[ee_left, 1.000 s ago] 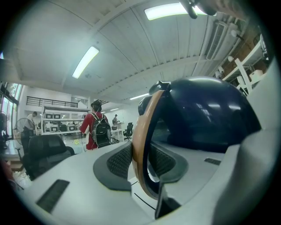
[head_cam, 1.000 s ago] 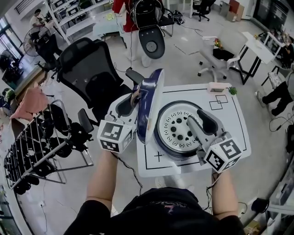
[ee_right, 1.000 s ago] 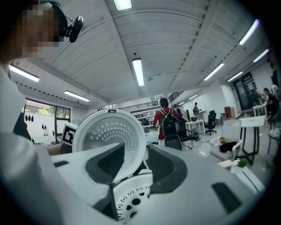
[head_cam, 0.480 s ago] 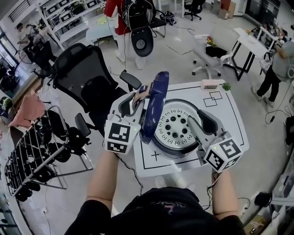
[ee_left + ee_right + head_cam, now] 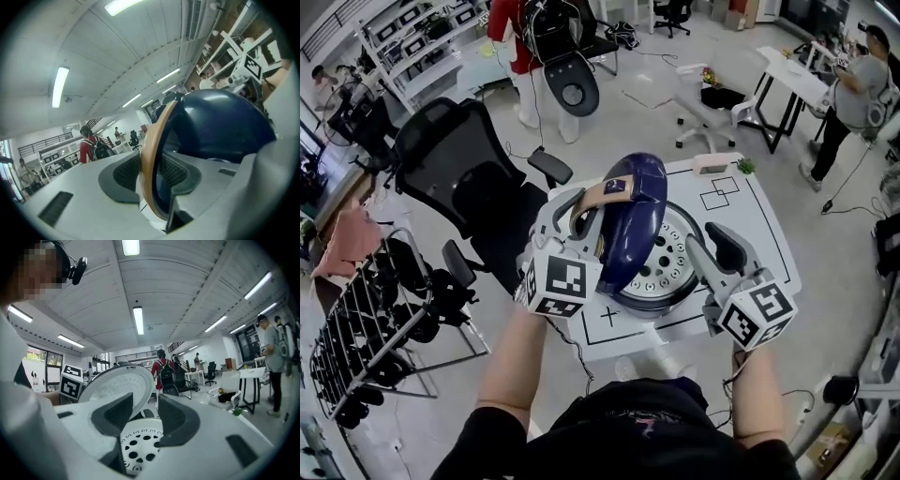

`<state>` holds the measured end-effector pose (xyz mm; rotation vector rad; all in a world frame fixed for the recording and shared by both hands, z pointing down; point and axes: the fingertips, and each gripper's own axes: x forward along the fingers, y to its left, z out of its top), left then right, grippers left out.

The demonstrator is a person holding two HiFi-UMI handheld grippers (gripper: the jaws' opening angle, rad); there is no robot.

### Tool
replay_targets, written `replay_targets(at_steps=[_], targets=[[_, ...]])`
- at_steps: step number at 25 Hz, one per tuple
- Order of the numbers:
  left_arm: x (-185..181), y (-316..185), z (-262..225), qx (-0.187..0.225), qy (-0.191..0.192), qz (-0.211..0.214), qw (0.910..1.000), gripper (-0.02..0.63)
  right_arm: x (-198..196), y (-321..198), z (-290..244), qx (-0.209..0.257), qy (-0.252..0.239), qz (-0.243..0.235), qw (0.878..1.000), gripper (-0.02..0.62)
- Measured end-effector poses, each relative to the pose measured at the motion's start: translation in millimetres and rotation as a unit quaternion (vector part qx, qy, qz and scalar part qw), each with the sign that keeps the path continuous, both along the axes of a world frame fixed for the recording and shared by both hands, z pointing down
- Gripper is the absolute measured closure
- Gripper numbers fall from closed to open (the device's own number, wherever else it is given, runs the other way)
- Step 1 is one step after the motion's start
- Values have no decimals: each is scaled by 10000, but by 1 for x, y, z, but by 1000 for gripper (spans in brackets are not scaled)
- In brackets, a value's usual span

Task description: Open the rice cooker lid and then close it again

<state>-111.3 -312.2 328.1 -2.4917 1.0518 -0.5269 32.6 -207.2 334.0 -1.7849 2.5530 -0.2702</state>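
Left gripper [image 5: 151,174]: its jaws pinch the tan handle [image 5: 148,136] of the rice cooker lid [image 5: 639,217]. The ribbed dark pads [image 5: 123,172] sit on either side of this thin curved band. The jaws have just eased a little wider with the handle between them. The pads appear to press on it, though the wide-angle bend makes the contact hard to judge. This grip is likely what holds the lid at a half-way tilt, leaning right over the pot, neither upright nor flat. The lid is a smooth, glossy navy dome outside. Its underside [image 5: 119,383] is matte white with fine dimples.

Right gripper [image 5: 144,405]: its jaws stand spread with nothing between them. Through the gap shows a white disc [image 5: 136,446] pierced with round holes, lying in the mouth of the rice cooker [image 5: 661,298]. This gripper hovers at the cooker's near right side, probably ready to steady the body or press the lid home.

The cooker is round with a silvery rim and sits mid-way on a white counter [image 5: 764,234] marked with thin black lines. Judging by the tilt, the closing step seems to be in hand and the lid is not yet down. To the far left of the counter stands a black mesh office chair [image 5: 455,169].
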Motion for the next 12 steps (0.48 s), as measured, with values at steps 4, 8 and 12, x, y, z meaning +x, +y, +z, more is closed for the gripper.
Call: replay_targets(at_steps=[4,8,12], targets=[[18,8,3,183,-320,86,9993,474,13,6,3,-38,-16,79,10000,425],[38,18,10,357,-698,158,9968,469,25,8,4,-50,-13,95,9999,423],[54,27,20,469,-1036,175,9934,463,36,10,5,-80,-5,26,10000,423]])
